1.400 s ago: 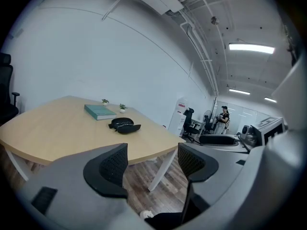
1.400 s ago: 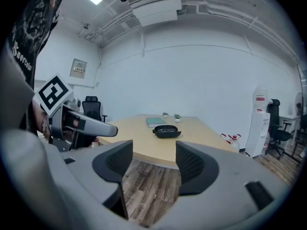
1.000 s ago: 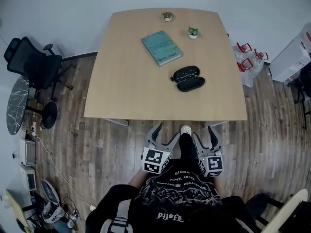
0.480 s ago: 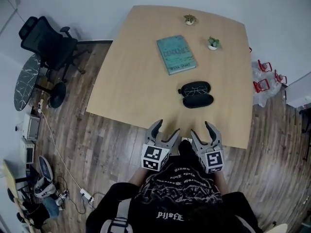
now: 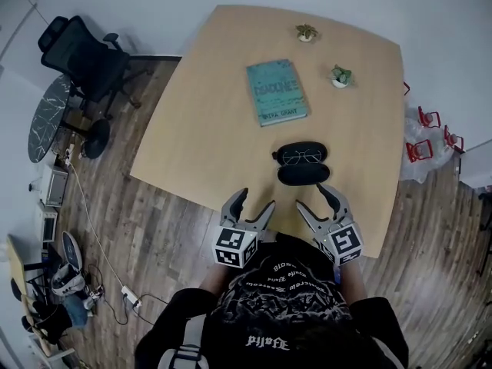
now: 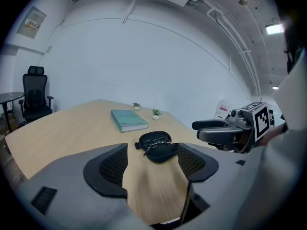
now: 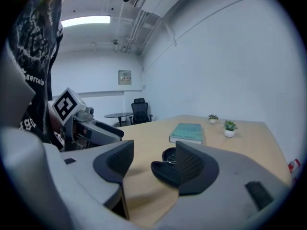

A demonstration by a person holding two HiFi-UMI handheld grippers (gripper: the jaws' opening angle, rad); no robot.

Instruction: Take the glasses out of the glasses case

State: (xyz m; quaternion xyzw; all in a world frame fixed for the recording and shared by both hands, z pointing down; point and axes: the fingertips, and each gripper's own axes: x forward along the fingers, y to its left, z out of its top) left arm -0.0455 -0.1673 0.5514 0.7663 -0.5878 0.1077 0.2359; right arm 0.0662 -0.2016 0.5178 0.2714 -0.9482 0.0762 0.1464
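A black glasses case [image 5: 302, 164] lies open on the wooden table [image 5: 207, 129], near its front edge. Thin wire glasses [image 5: 300, 156] rest in the case's far half. The case [image 6: 157, 147] with the glasses [image 6: 156, 141] shows ahead of the left jaws; the right gripper view shows the case [image 7: 167, 169] partly behind a jaw. My left gripper [image 5: 249, 211] is open over the table's front edge, left of the case. My right gripper [image 5: 317, 202] is open just in front of the case. Neither touches it.
A teal book [image 5: 276, 91] lies beyond the case. Two small potted plants [image 5: 340, 76] [image 5: 306, 32] stand near the far edge. A black office chair [image 5: 81, 58] and a round dark table [image 5: 48, 118] are on the wooden floor at the left.
The view has moved closer to the table. Both grippers have come forward from over the floor to the table's front edge, near the case.
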